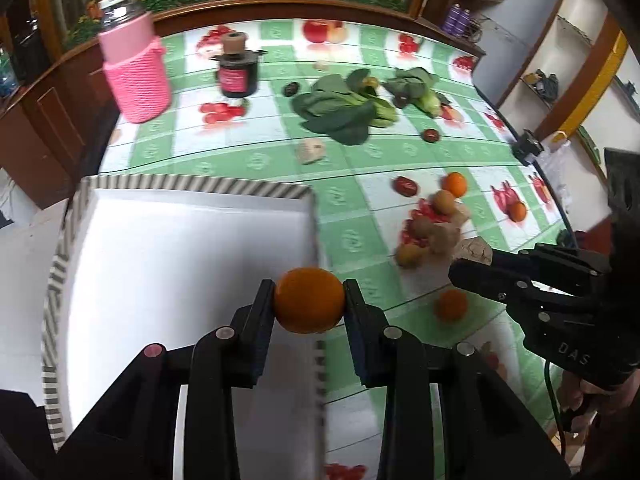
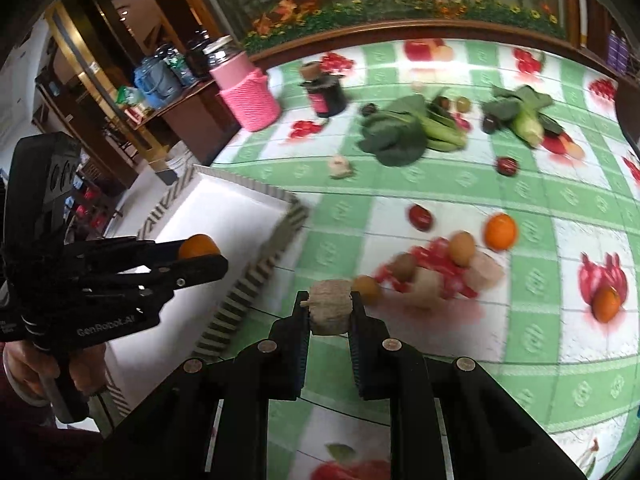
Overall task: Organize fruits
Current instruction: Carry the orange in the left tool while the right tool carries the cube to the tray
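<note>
My left gripper [image 1: 309, 292] is shut on an orange [image 1: 309, 300], which hangs over the right rim of a white tray [image 1: 200, 184] with a striped edge. My right gripper [image 2: 330, 300] is shut on a beige knobbly lump [image 2: 331, 307] that looks like ginger, above the tablecloth just right of the tray [image 2: 256, 272]. In the right wrist view, the left gripper [image 2: 204, 254] and its orange [image 2: 198, 246] show at the left. On the cloth lie another orange [image 1: 455, 184], several brown kiwi-like fruits [image 1: 444, 202], a red fruit [image 1: 406, 186] and a blurred orange [image 1: 451, 305].
Farther back stand a jar in a pink knitted sleeve [image 1: 136, 76] and a dark jar [image 1: 238, 72]. Two bunches of leafy greens [image 1: 344, 108] lie mid-table, with a beige lump [image 1: 310, 148] in front. The table edge curves along the right.
</note>
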A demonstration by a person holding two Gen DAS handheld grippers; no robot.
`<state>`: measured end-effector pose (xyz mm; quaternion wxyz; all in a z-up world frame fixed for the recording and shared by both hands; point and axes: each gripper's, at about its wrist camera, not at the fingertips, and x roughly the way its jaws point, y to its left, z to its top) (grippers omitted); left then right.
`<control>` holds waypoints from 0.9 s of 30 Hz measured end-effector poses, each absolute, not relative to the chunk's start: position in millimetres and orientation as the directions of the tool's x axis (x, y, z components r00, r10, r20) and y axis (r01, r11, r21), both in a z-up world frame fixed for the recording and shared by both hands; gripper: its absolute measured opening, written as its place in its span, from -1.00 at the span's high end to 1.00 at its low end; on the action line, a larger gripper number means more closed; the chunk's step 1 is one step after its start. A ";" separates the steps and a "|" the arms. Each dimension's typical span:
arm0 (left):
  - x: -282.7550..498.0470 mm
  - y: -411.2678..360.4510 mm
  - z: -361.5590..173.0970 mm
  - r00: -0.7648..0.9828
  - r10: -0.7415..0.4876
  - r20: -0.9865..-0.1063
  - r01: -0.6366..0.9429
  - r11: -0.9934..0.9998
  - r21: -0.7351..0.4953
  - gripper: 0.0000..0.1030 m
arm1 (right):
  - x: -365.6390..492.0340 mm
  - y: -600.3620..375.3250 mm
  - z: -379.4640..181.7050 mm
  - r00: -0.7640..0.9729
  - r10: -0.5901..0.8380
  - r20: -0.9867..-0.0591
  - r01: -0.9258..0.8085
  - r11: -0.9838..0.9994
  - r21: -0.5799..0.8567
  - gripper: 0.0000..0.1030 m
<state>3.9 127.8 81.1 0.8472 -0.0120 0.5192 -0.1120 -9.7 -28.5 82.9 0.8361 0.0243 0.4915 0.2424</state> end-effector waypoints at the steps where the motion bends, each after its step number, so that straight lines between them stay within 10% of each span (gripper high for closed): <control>1: 4.5 133.1 81.3 0.438 -0.194 -0.878 0.169 0.977 -0.132 0.40 | -8.4 -21.4 84.1 0.397 0.433 -0.809 -0.391 0.877 0.278 0.65; 27: 40.9 212.5 42.7 0.414 -0.055 -0.909 0.024 0.998 -0.049 0.39 | 41.2 93.3 48.4 0.259 0.468 -0.845 -0.518 0.806 0.288 0.65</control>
